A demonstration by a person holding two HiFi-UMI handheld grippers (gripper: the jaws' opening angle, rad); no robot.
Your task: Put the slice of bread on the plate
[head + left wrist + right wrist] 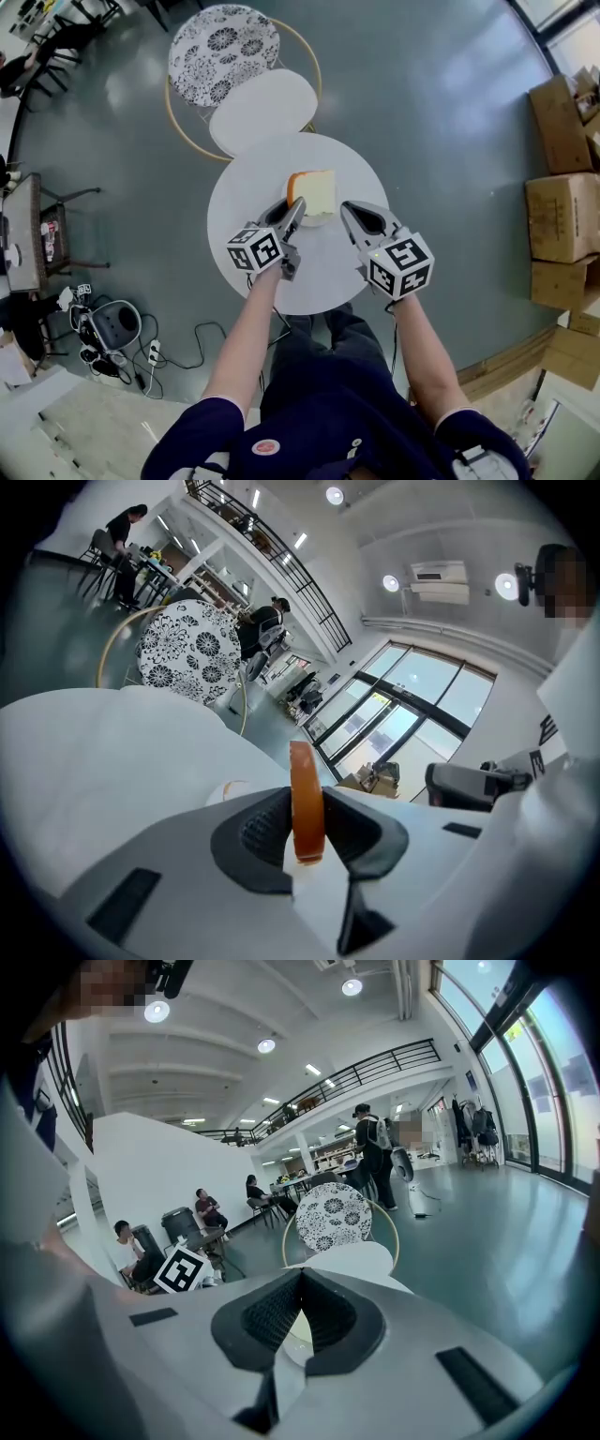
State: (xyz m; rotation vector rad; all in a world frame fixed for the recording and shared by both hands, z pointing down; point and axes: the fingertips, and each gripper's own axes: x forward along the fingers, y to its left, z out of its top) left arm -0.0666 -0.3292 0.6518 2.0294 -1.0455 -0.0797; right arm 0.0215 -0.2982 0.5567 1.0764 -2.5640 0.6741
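Left gripper [295, 206] is clamped on the slice of bread [314, 192], which is held on edge just over the small plate [319, 220] on the round white table [244, 197]. Whether bread and plate touch: cannot tell. Right gripper [347, 208] has its jaws together and is empty. Judged remaining: set the bread down, release.

Big open office-cum-lab hall, double height. Grey polished floor [450, 112], mezzanine w/ black railing [375, 1063] up top, tall windows [525, 1072] down one side, round ceiling lights [352, 986], AC unit [439, 574] high on the wall. People [208, 1211] sit around at the back near desks [291, 1183]. Cardboard boxes [562, 220] piled along one edge, cables [187, 347] loose on the floor, coat rack [473, 1124] by the glass.
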